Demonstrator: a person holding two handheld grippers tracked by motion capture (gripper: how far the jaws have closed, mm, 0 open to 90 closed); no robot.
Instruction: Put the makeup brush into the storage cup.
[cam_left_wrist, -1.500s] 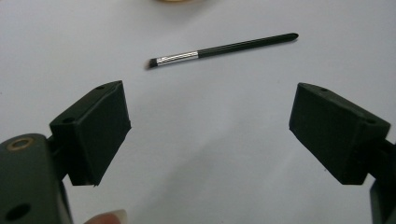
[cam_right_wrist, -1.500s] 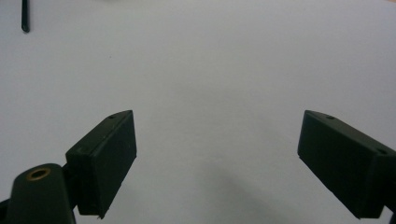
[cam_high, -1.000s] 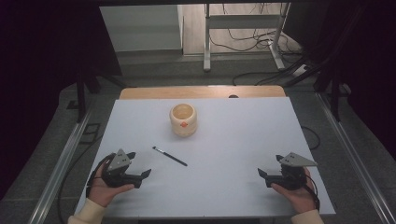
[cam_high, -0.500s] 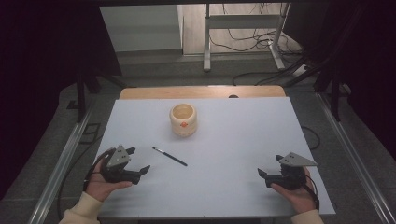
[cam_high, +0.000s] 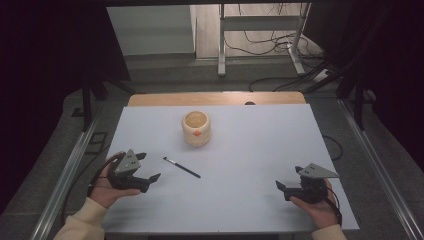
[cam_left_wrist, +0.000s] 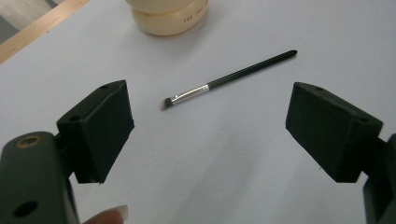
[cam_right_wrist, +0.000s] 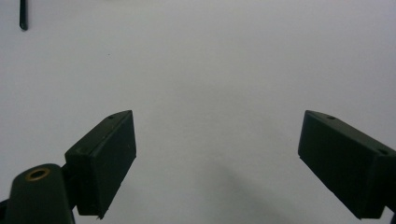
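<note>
With jaws spread wide and empty, left gripper (cam_high: 148, 171) sits near the makeup brush (cam_high: 181, 167), at its 9 o'clock. Right gripper (cam_high: 287, 186) spread too, off at 4 o'clock.

Probably lab, metal frame (cam_high: 260, 22), floor cables (cam_high: 270, 42)

The only lettering stands on the cream pot (cam_left_wrist: 166, 16), seen in the left gripper view near the far edge of the white table (cam_left_wrist: 233, 154): a short line of small dark characters printed along the lower bulge of its side. It is too small and blurred to read. In the high view the same pot (cam_high: 196, 128) bears a small orange mark on its front, with no legible text.
</note>
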